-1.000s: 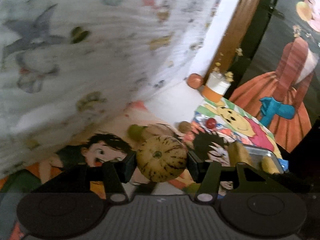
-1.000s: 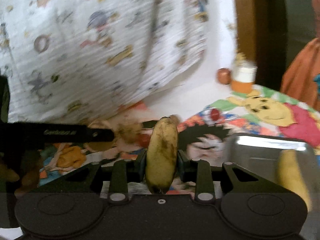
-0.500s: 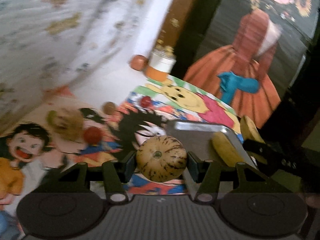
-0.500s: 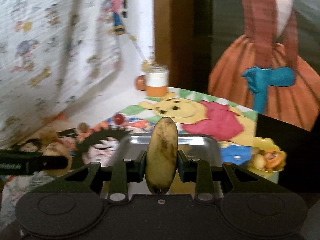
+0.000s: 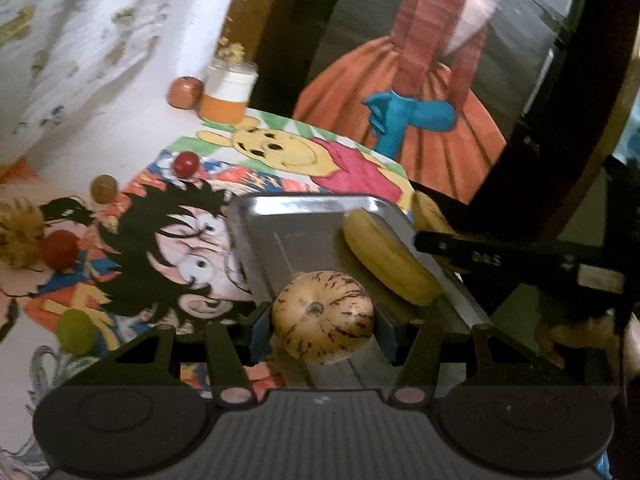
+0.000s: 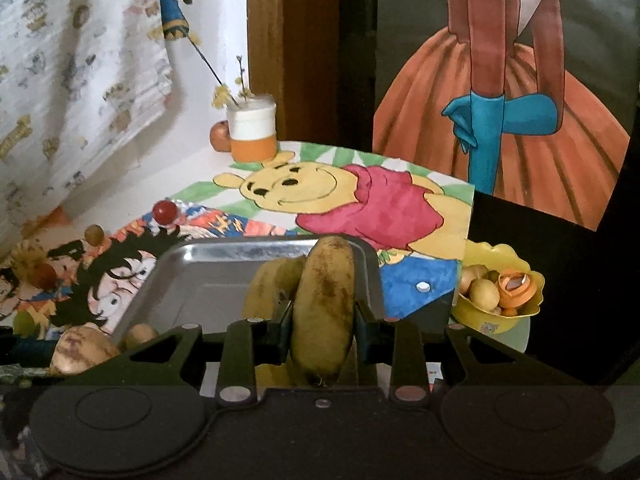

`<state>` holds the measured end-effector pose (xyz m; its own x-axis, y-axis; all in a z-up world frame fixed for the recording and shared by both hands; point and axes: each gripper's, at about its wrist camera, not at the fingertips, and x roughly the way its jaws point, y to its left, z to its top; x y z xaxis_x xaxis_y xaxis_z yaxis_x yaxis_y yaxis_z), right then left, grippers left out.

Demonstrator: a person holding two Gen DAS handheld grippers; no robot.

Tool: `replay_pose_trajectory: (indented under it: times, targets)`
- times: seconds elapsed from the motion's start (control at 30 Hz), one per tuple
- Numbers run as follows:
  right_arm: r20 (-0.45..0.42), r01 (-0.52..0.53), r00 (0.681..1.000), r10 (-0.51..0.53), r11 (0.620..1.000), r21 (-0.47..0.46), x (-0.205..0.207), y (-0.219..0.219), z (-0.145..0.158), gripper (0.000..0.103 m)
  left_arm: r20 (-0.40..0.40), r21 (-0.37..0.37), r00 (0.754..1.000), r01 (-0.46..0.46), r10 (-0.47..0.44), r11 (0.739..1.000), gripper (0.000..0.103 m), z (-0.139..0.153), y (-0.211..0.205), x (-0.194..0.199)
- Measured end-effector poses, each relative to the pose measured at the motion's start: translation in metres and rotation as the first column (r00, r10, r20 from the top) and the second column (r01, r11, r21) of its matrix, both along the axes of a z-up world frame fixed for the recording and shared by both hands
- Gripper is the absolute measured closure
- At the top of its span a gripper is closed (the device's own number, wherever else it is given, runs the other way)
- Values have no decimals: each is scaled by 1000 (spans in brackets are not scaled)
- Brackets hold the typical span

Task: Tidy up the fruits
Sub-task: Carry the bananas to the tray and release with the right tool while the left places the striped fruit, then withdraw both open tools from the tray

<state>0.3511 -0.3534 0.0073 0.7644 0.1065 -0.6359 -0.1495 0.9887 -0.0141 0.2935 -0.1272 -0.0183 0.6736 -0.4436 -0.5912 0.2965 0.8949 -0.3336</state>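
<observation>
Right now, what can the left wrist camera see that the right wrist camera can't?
Only the left wrist view shows a green fruit on the mat and the striped melon squeezed in the left gripper. Only the right wrist view shows the yellow bowl and a banana in the right gripper. Both show the metal tray, a banana lying in it, and the orange-and-white jar.

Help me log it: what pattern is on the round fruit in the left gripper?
Pale cream skin with dark purple streaks on the round fruit, clearest in the left wrist view.
</observation>
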Motion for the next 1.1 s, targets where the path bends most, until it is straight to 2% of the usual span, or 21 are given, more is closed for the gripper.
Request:
replay_pose_trajectory:
  times: [0.53,0.77,0.97,1.03,1.1]
  targets:
    - [-44,-11,999,10,1000,-4,20,0,-17,69,1,70,998,55,-56,996,45,-9,-24,0]
    - [-25,-10,1000,10,1000,-1,14,0,-12,68,2,75,999,51,-51,996,44,-10,-26,0]
    - [-3,2,1000,-2,1000,12,0,-2,-2,60,-4,35,999,37,-37,999,41,-9,-21,-1]
    - [7,2,1000,-3,1000,21,-6,-3,4,54,5,31,1000,27,-27,999,32,-5,-19,-4]
    - [19,2,1000,-2,1000,26,-14,-3,9,50,19,31,1000,13,-14,999,30,-1,-16,-9]
